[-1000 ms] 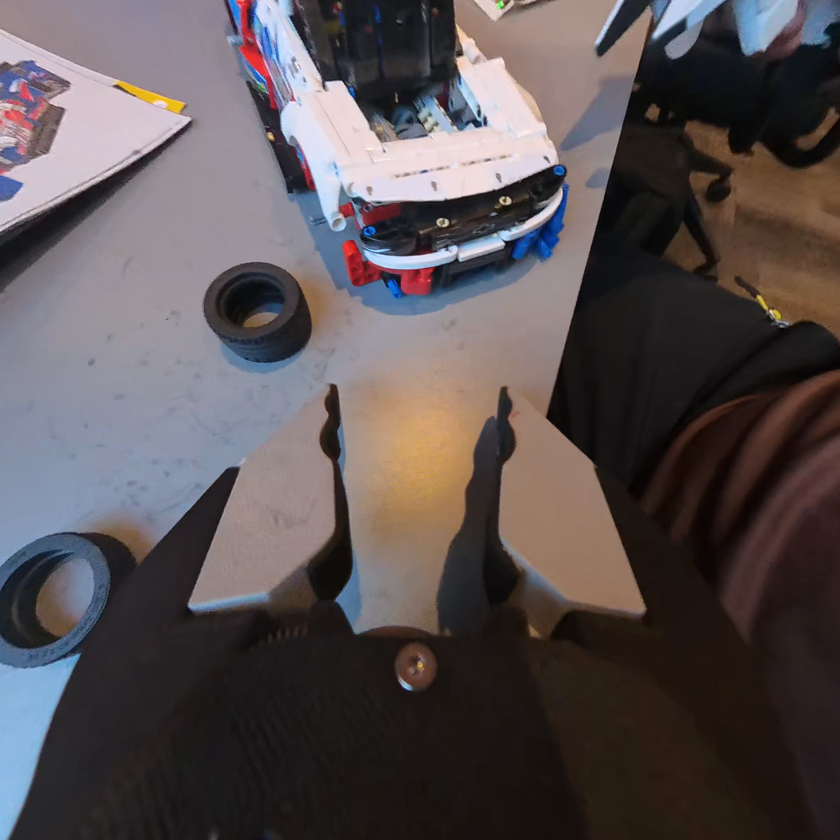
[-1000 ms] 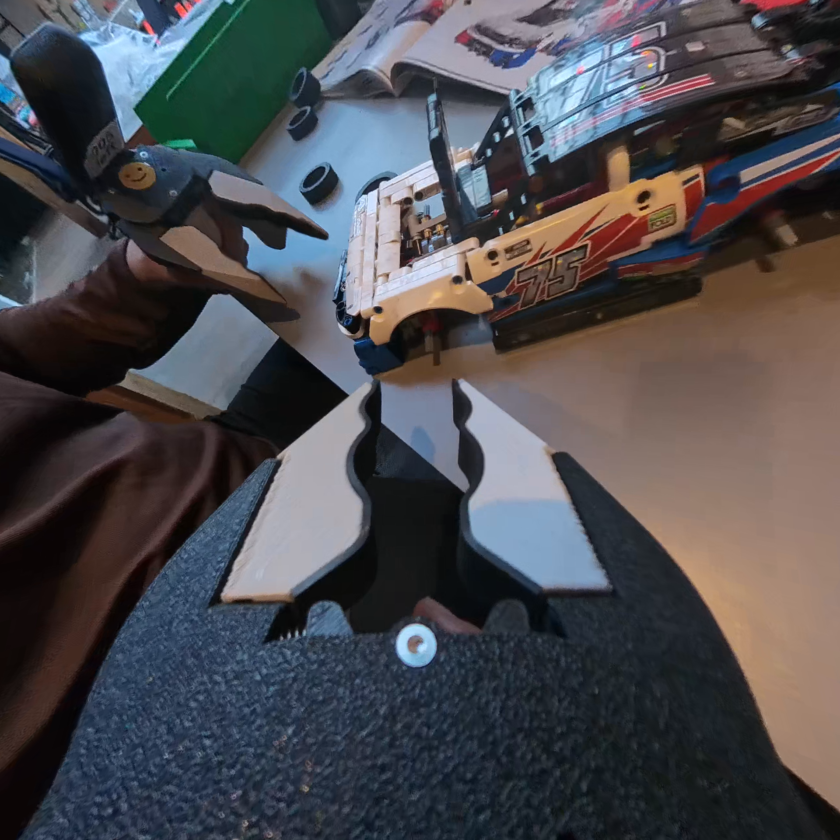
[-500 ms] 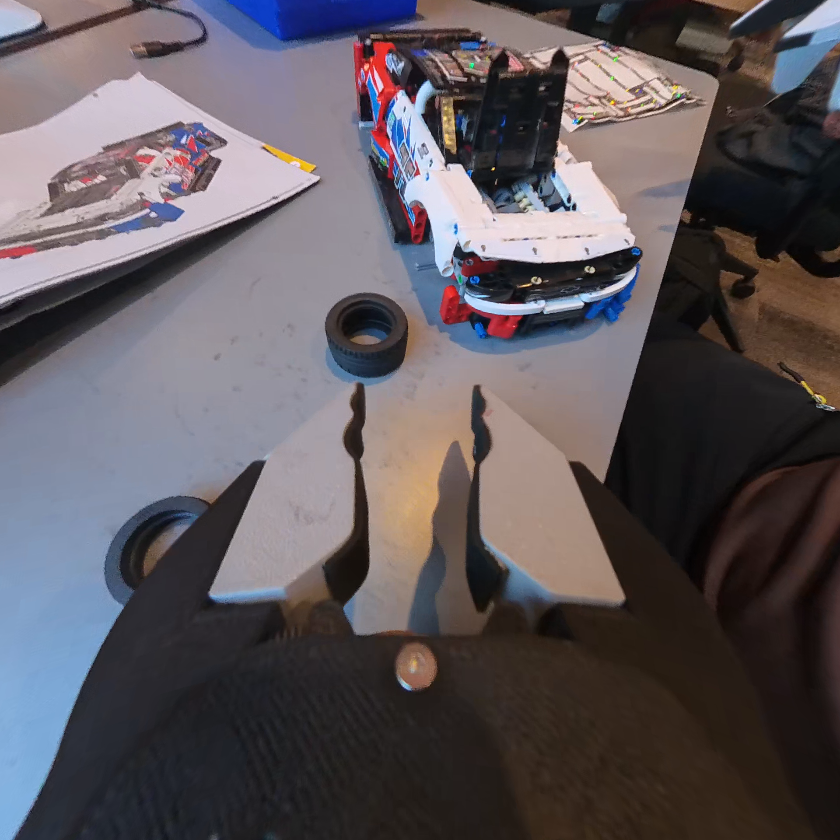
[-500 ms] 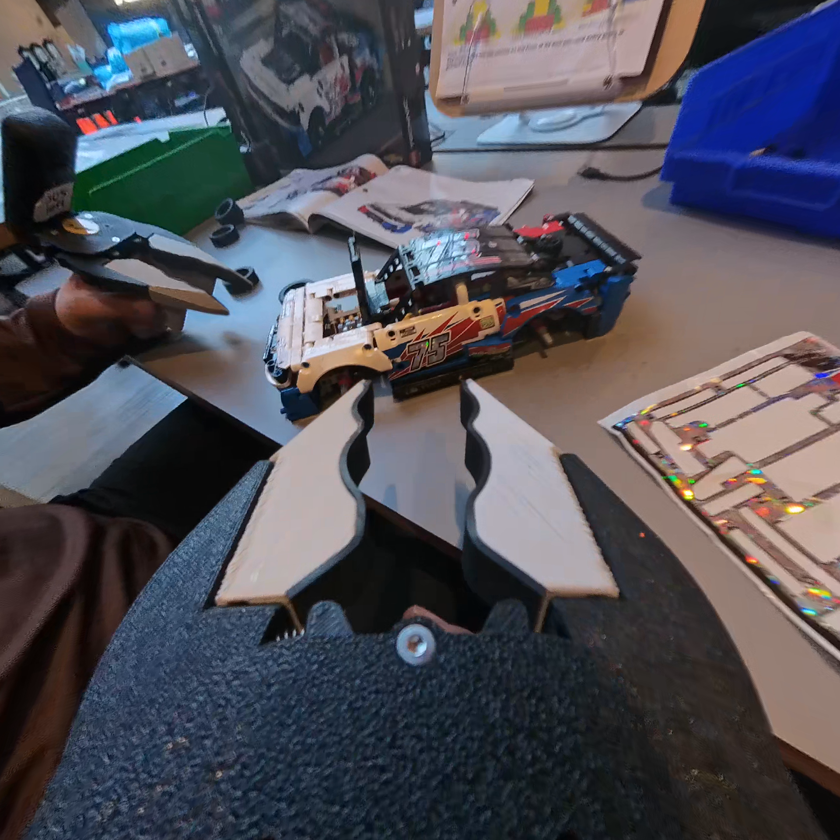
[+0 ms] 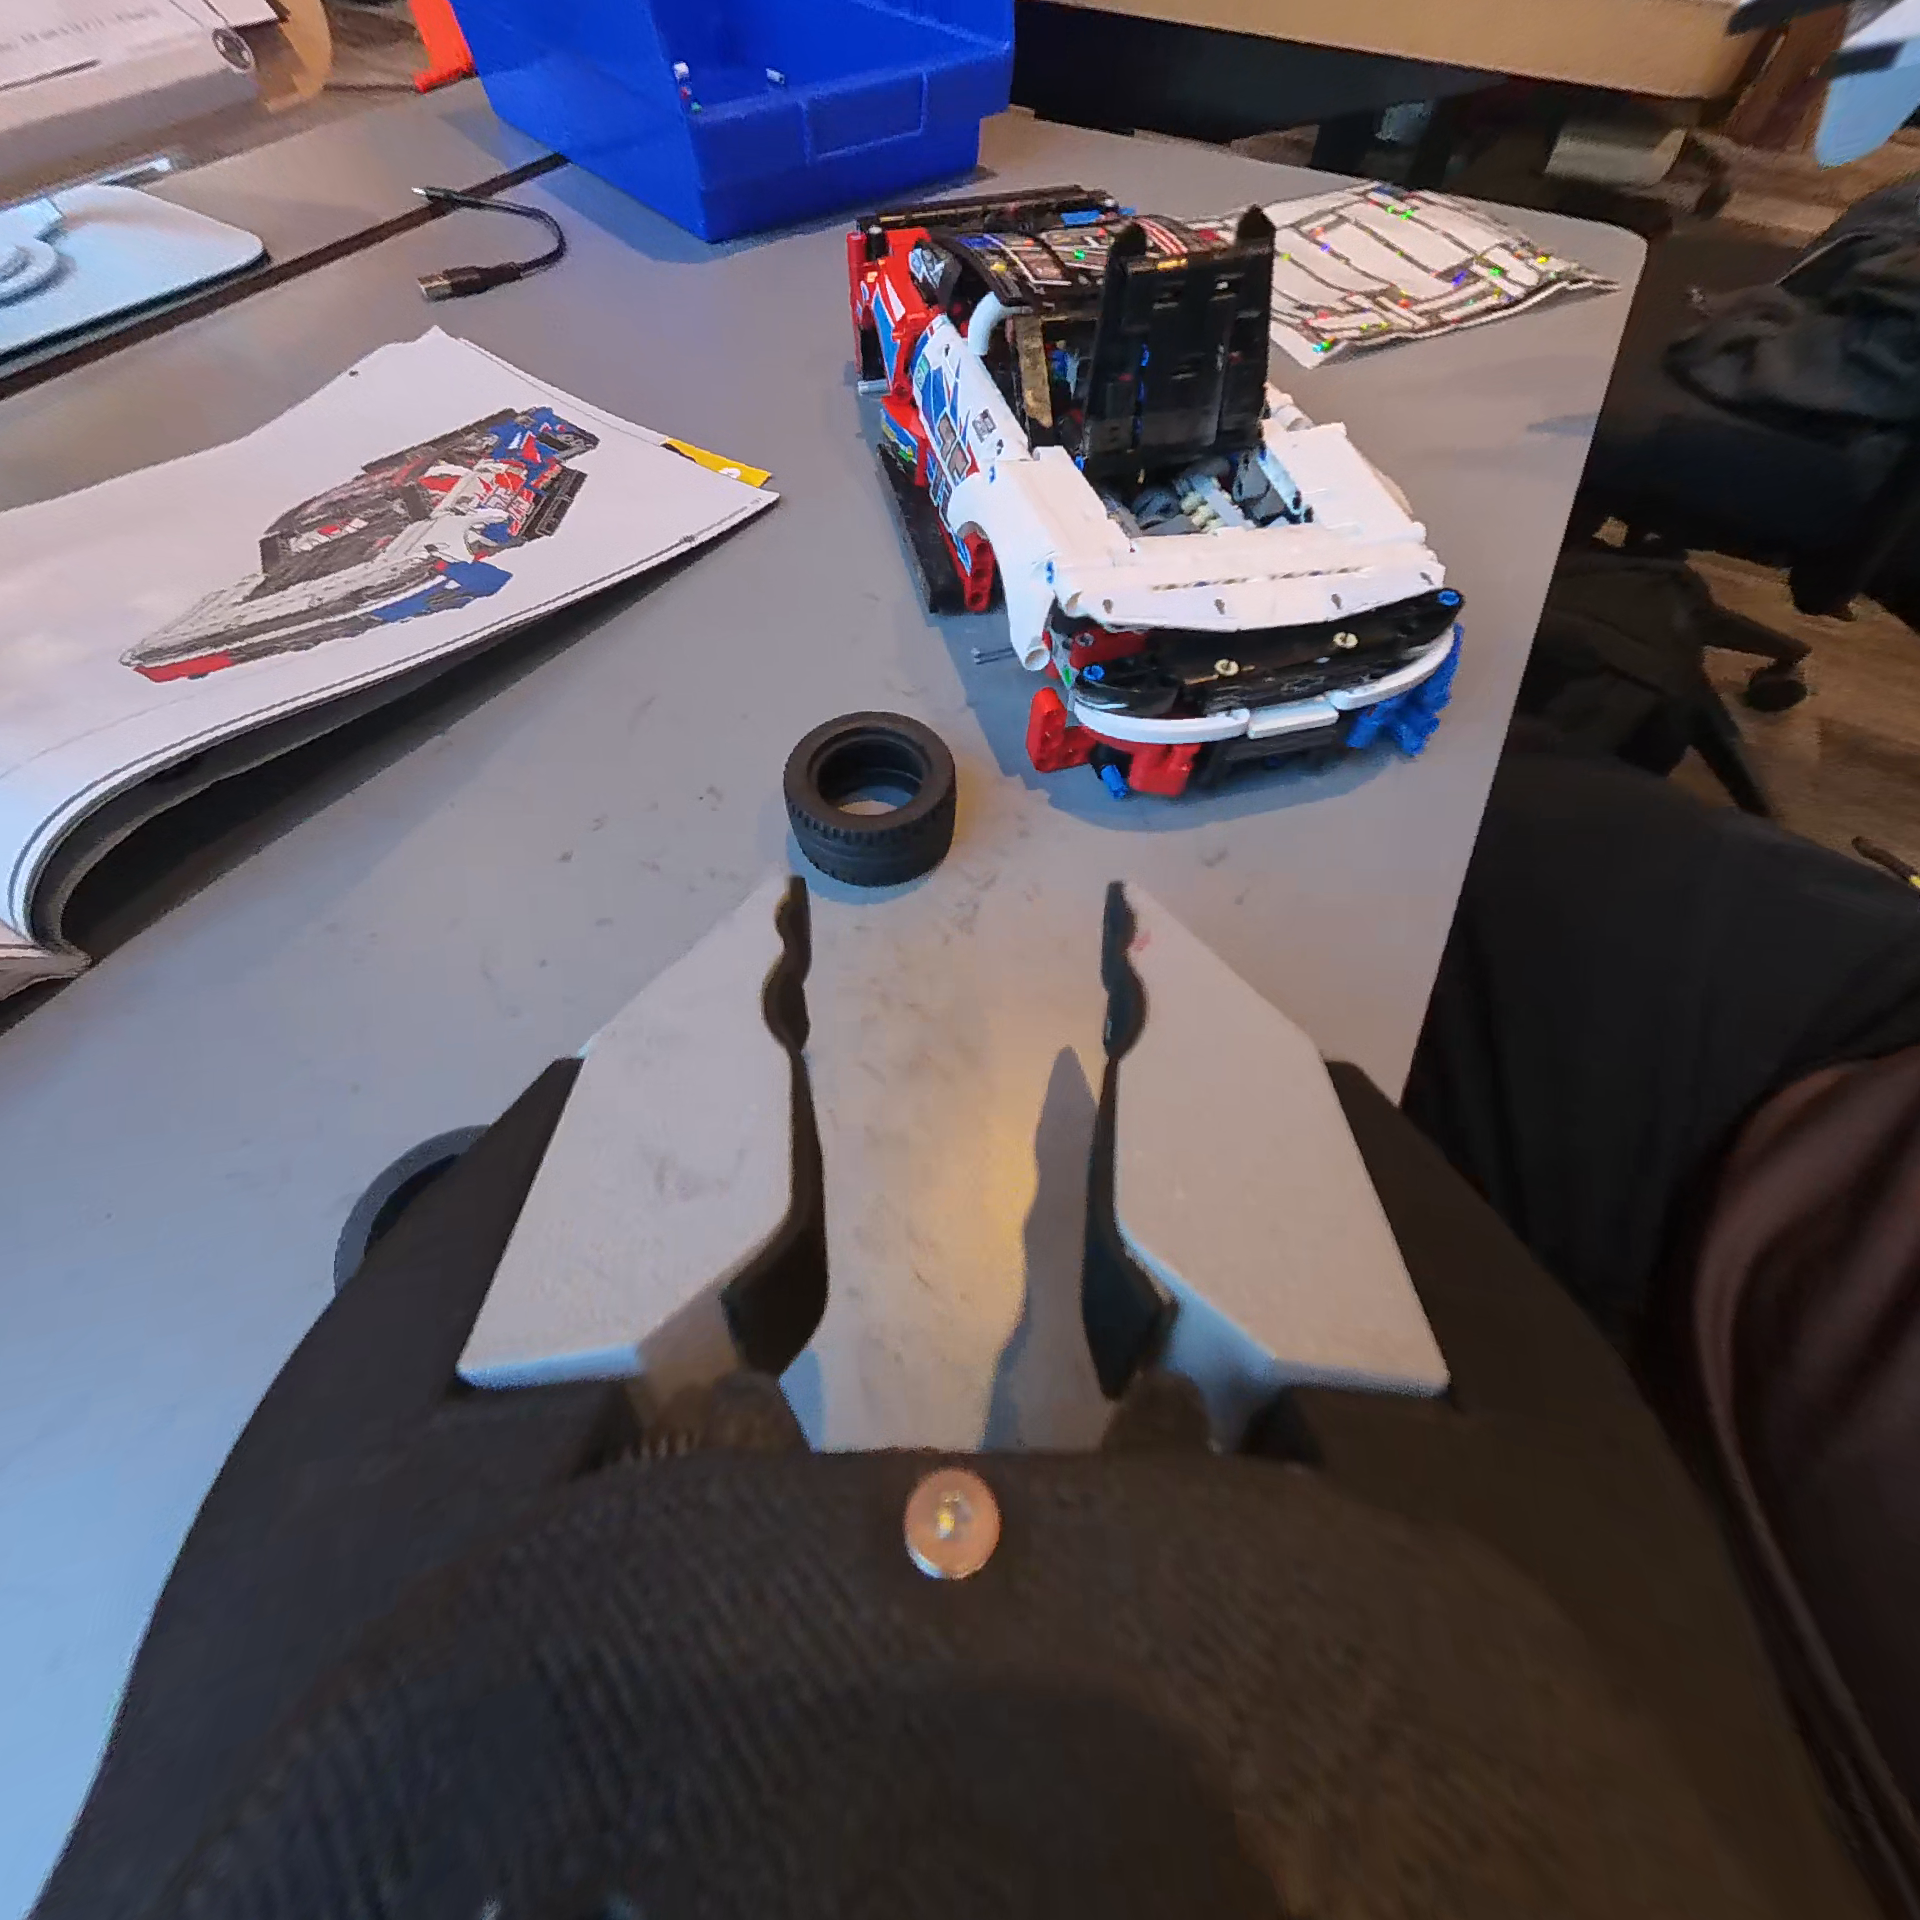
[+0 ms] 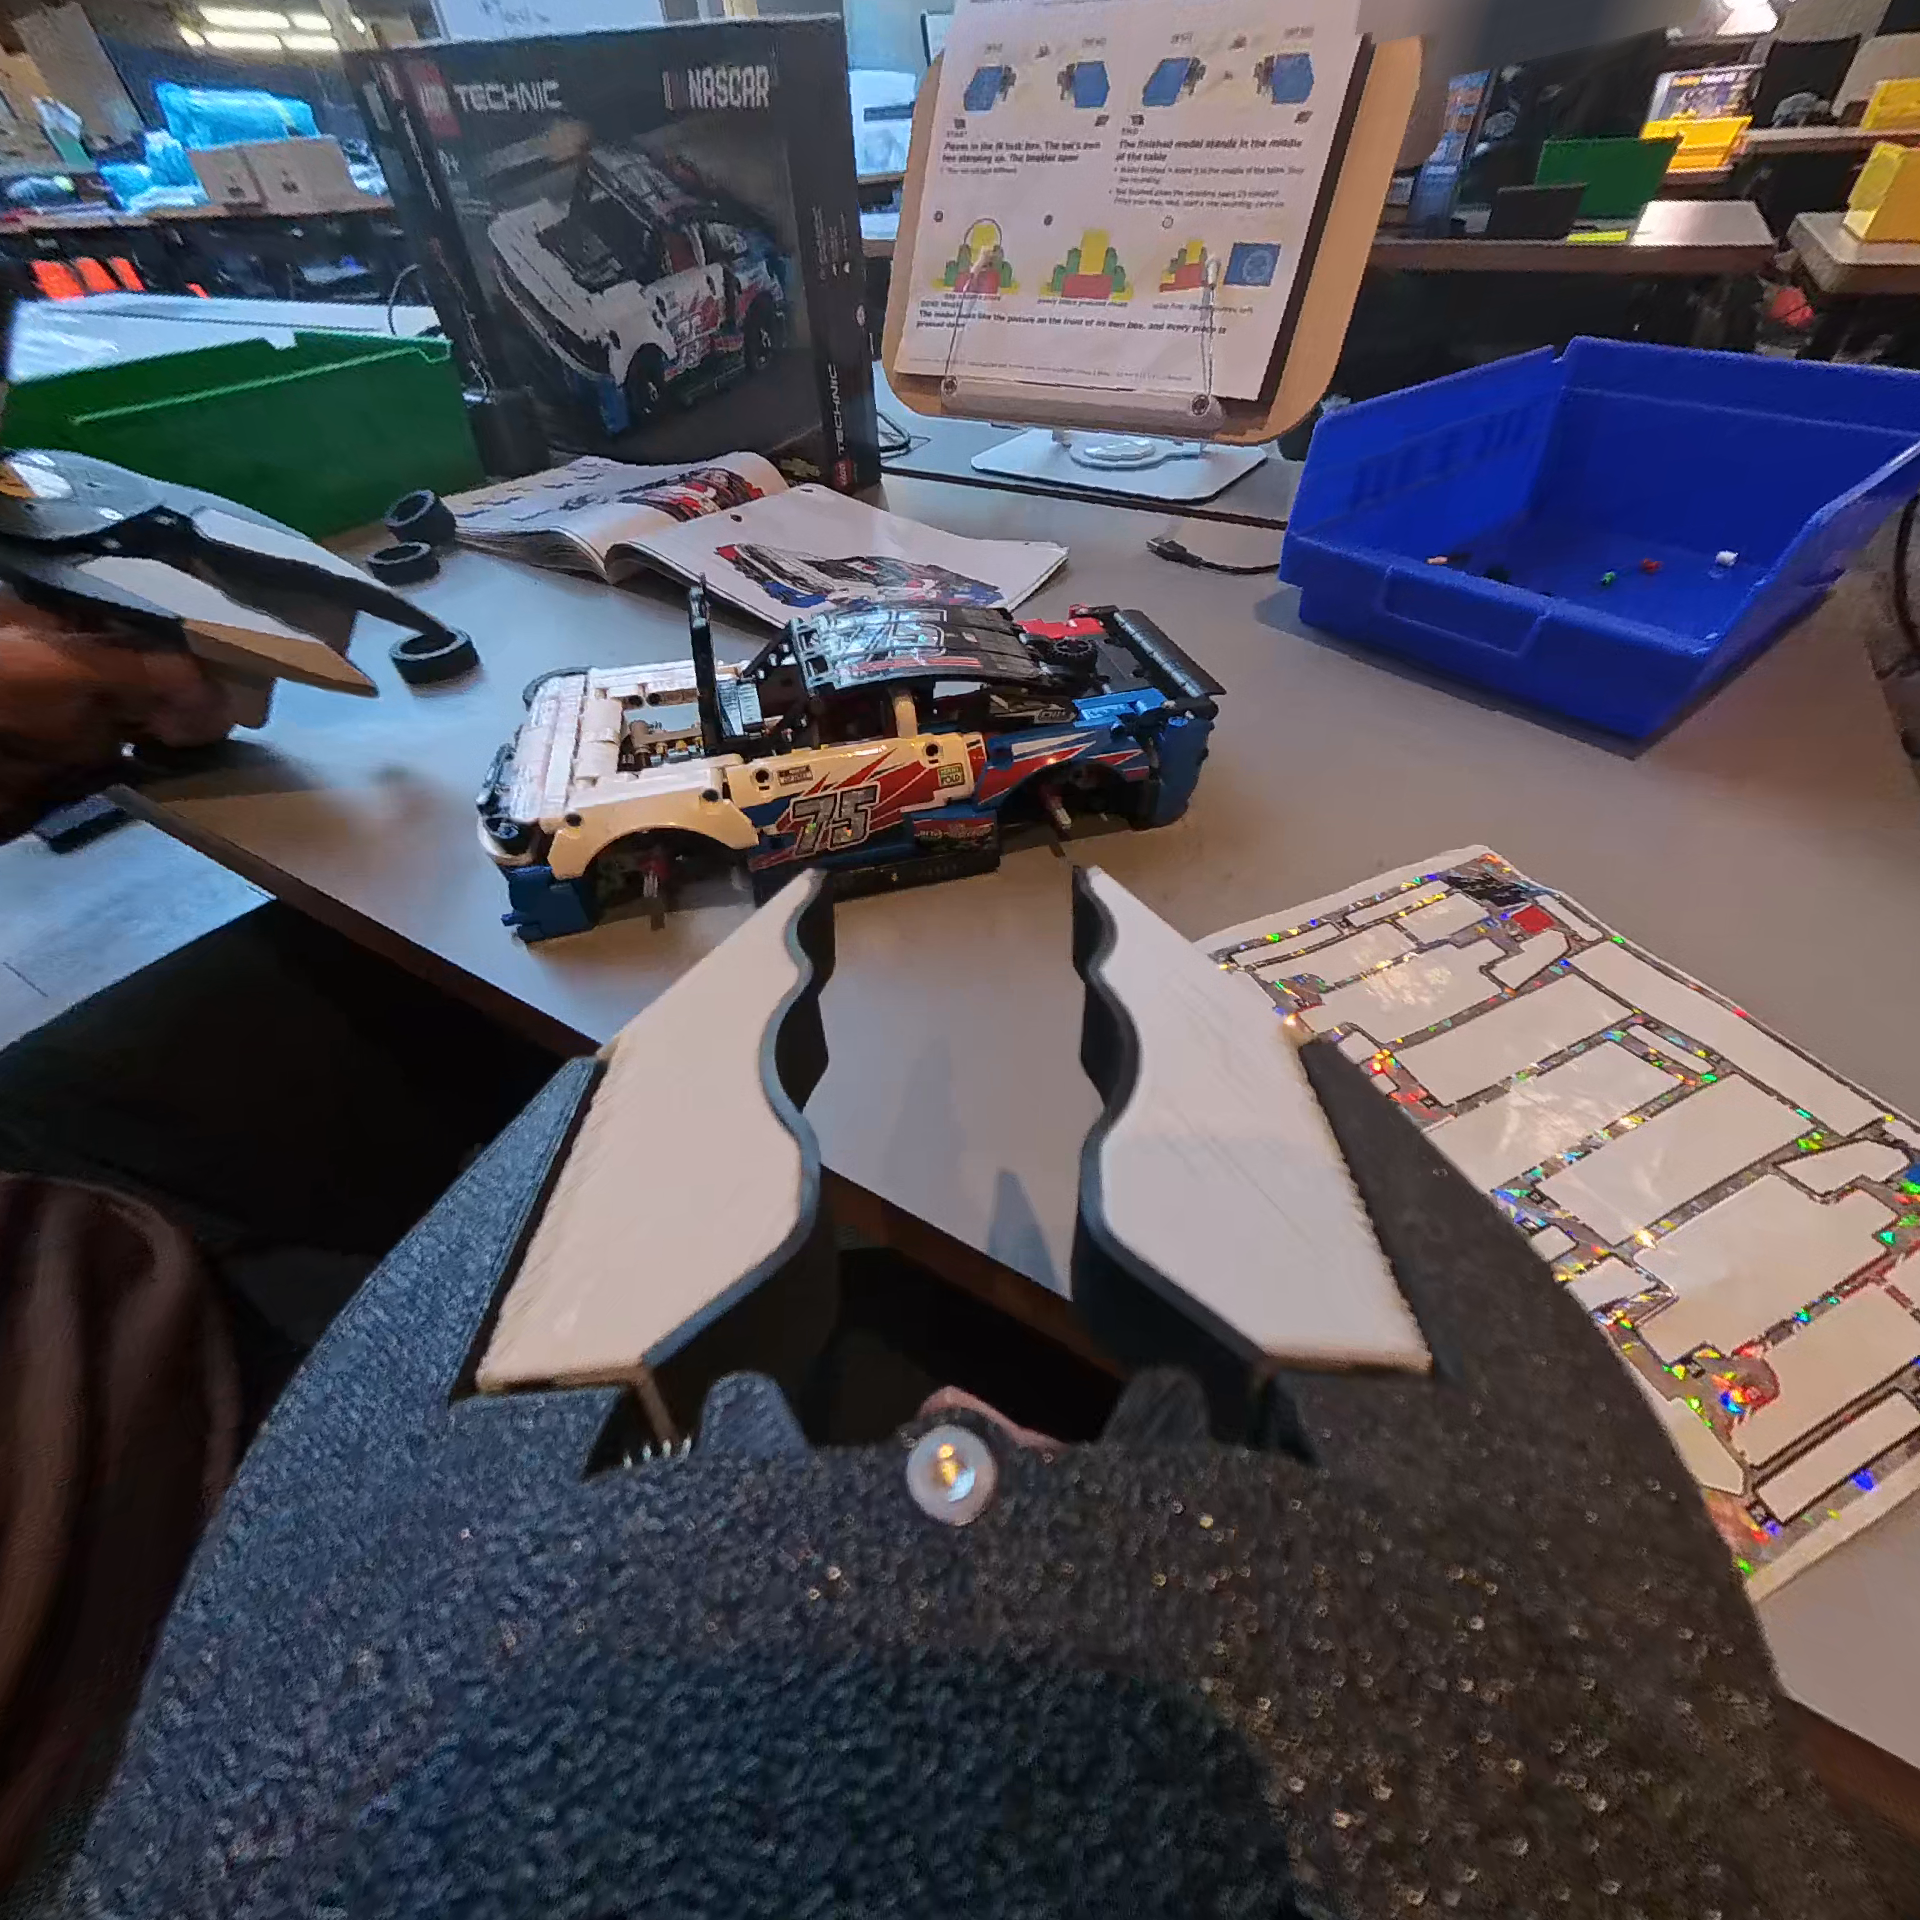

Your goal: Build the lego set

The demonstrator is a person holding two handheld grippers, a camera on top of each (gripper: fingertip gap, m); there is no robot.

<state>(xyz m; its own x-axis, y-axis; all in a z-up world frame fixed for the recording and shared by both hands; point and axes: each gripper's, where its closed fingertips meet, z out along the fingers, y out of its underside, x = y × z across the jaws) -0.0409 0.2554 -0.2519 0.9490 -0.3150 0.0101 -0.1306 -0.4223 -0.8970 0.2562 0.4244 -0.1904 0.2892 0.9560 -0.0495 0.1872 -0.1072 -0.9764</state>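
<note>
Grey counter (image 5: 312,1039) fills the left wrist view, and your left gripper (image 5: 951,904) hangs over it with its jaws parted and nothing between them. Just past its fingertips lies a black tyre (image 5: 871,796) on its side, and beyond that, near the counter's edge, the lego car (image 5: 1132,499) faces you nose first, its black hood panel standing upright and no wheels on its axles. An open instruction booklet (image 5: 343,561) lies to the left, a blue bin (image 5: 748,104) and a loose cable end (image 5: 468,278) behind it, and a glittering sticker sheet (image 5: 1403,270) past the car. A second black ring (image 5: 400,1195) peeks out from behind the gripper body, mostly hidden. Your dark-clothed lap (image 5: 1621,987) shows beyond the counter's edge on the right.

The right wrist view gives you the car (image 6: 842,769) side-on, so the bare axle stubs in both wheel arches show. Your right gripper (image 6: 951,904) is spread wide and empty, its tips just short of the car's flank. This view alone shows the set's box (image 6: 623,249) upright at the back, a green bin (image 6: 239,416), a sheet on a stand (image 6: 1122,197), and two more tyres (image 6: 410,535) beside the booklet (image 6: 769,540). The sticker sheet (image 6: 1579,1164) lies close on the right, partly under your gripper. Your left gripper (image 6: 384,655) reaches in from the left, covering part of a tyre (image 6: 436,657).
</note>
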